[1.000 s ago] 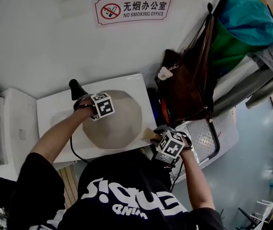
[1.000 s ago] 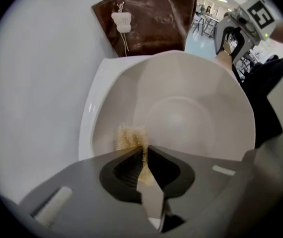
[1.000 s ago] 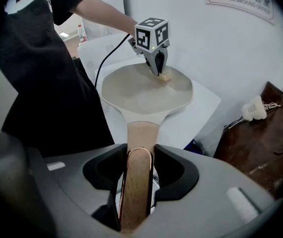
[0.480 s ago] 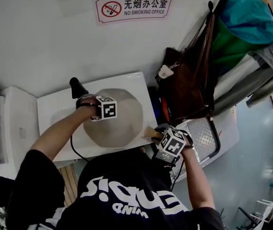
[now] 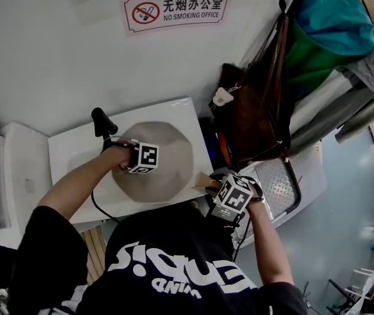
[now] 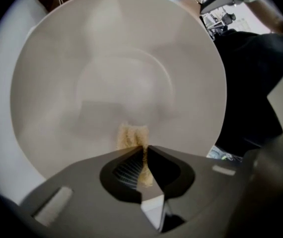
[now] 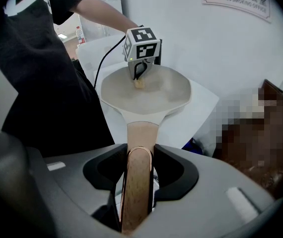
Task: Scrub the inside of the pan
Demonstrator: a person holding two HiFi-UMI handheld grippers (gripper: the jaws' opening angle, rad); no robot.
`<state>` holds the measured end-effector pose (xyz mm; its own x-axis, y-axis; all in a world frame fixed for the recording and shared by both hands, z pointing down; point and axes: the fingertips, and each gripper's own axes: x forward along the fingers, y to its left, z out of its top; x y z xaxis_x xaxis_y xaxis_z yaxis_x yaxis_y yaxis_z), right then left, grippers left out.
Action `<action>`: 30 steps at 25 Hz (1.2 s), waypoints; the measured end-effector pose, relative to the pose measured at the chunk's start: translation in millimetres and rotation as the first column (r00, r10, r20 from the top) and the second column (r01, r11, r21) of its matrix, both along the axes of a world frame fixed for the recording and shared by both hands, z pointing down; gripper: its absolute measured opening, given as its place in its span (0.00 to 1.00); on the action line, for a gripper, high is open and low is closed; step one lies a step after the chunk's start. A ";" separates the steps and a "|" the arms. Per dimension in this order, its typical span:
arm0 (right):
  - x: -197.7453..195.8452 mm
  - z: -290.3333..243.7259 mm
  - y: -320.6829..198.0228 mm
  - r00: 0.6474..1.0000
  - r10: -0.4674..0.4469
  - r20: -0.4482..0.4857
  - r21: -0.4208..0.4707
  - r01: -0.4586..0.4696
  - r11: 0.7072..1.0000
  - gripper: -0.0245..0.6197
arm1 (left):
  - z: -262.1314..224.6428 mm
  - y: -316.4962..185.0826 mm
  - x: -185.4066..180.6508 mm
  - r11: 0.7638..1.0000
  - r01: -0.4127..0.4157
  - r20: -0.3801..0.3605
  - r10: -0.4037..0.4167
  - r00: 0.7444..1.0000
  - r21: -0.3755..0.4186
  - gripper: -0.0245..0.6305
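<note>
In the head view the marker cube (image 5: 146, 157) and hand (image 5: 120, 155) cover the fingers of the left gripper (image 6: 144, 151), and the person's dark shirt (image 5: 56, 254) hides the near rim of the pan (image 5: 164, 153). In the left gripper view the scrub pad (image 6: 131, 135) is mostly buried between the fingers. The handle (image 7: 139, 182) runs off the right gripper view's bottom edge. A black object (image 5: 100, 120) at the far edge of the desk (image 5: 69, 153) is too small to identify.
</note>
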<state>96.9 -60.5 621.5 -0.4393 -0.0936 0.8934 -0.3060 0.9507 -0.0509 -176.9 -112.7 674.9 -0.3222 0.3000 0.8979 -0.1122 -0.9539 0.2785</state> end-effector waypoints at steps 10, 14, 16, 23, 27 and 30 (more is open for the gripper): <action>0.7 -0.2 0.4 1.000 0.001 0.004 -0.005 -0.001 1.000 0.30 | -2.2 56.4 10.7 0.987 0.023 -0.035 -0.029 0.999 -0.162 0.08; 0.9 0.1 0.6 1.000 0.005 0.006 -0.009 -0.004 1.000 0.30 | -6.2 78.0 30.1 0.972 0.064 -0.104 -0.089 0.991 -0.225 0.08; 0.9 0.5 0.5 1.000 0.007 0.005 -0.010 -0.007 1.000 0.30 | -6.9 87.3 40.6 0.967 0.066 -0.133 -0.102 0.986 -0.248 0.08; 1.6 1.2 0.8 1.000 0.007 0.006 -0.017 -0.007 1.000 0.30 | -6.4 101.3 70.6 0.950 0.102 -0.198 -0.165 0.966 -0.295 0.08; 1.4 1.0 0.9 1.000 0.011 0.009 -0.017 -0.011 1.000 0.30 | -6.8 102.0 85.3 0.938 0.144 -0.244 -0.227 0.943 -0.316 0.08; 1.3 0.9 0.6 1.000 0.013 0.009 -0.016 -0.013 1.000 0.30 | -6.5 100.6 101.9 0.929 0.170 -0.300 -0.273 0.914 -0.329 0.08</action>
<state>98.2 -59.8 622.3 -0.4465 -0.0853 0.8907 -0.3180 0.9456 -0.0689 -75.0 -12.1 668.3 0.0875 0.5908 0.8021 -0.1617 -0.7861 0.5966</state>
